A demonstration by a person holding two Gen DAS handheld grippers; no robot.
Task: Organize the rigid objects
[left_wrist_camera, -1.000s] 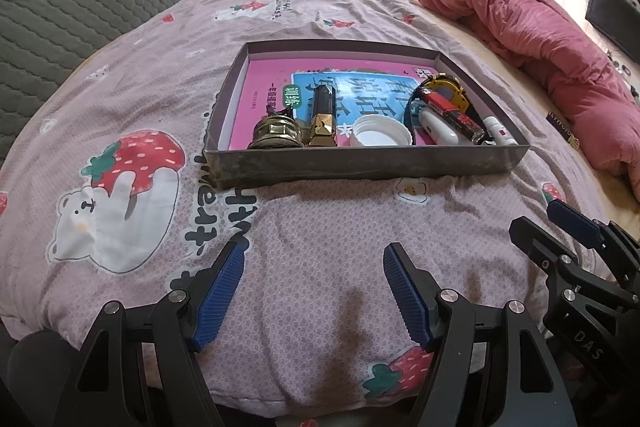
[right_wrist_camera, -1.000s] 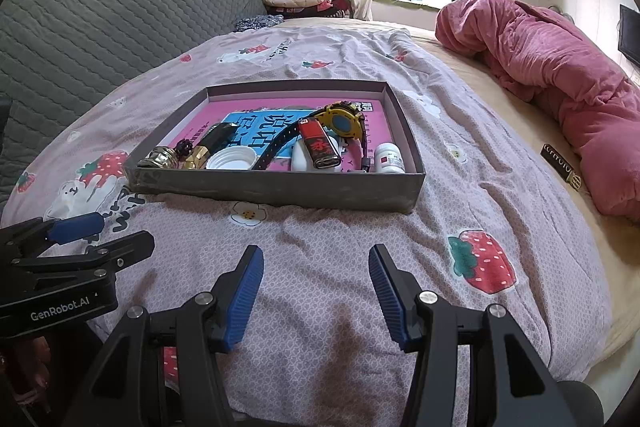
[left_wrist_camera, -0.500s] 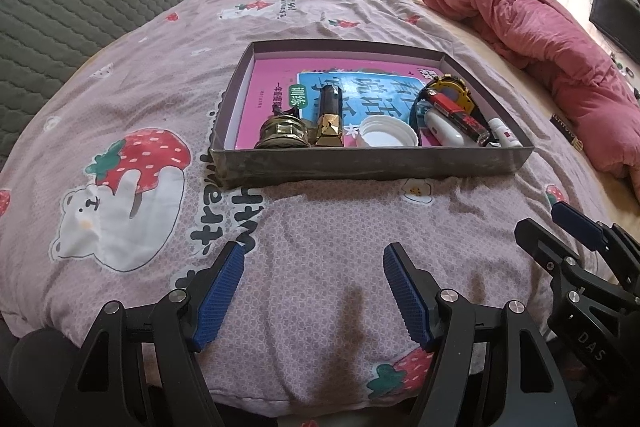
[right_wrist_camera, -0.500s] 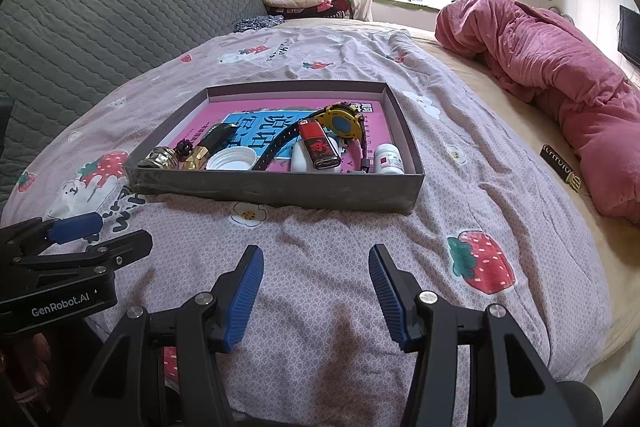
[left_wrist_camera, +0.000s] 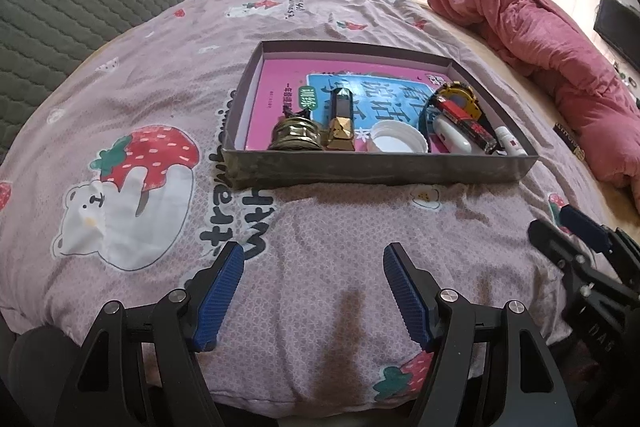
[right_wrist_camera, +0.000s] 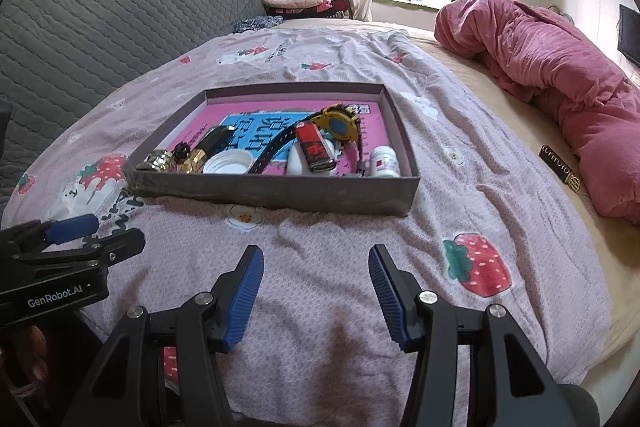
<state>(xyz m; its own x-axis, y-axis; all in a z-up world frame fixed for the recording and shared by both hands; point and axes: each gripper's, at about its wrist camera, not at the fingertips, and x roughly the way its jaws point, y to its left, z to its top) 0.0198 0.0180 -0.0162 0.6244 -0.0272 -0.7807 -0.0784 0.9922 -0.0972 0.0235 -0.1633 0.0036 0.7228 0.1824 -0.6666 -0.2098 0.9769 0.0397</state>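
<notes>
A shallow grey box sits on the bed with a pink book lining its floor. Inside lie a brass ring stack, a gold-and-black tube, a white lid, a red lighter, a yellow-rimmed watch and a small white bottle. My left gripper is open and empty above the sheet in front of the box. My right gripper is open and empty too, near the box's front right.
A strawberry-print sheet covers the bed. A rumpled pink blanket lies at the right. A grey quilted headboard stands at the left. A small dark label lies on the bare beige mattress at the right.
The left gripper has drifted slightly, so the box sits a little lower and further right in its view. The right gripper has hardly moved. Both stay open.
</notes>
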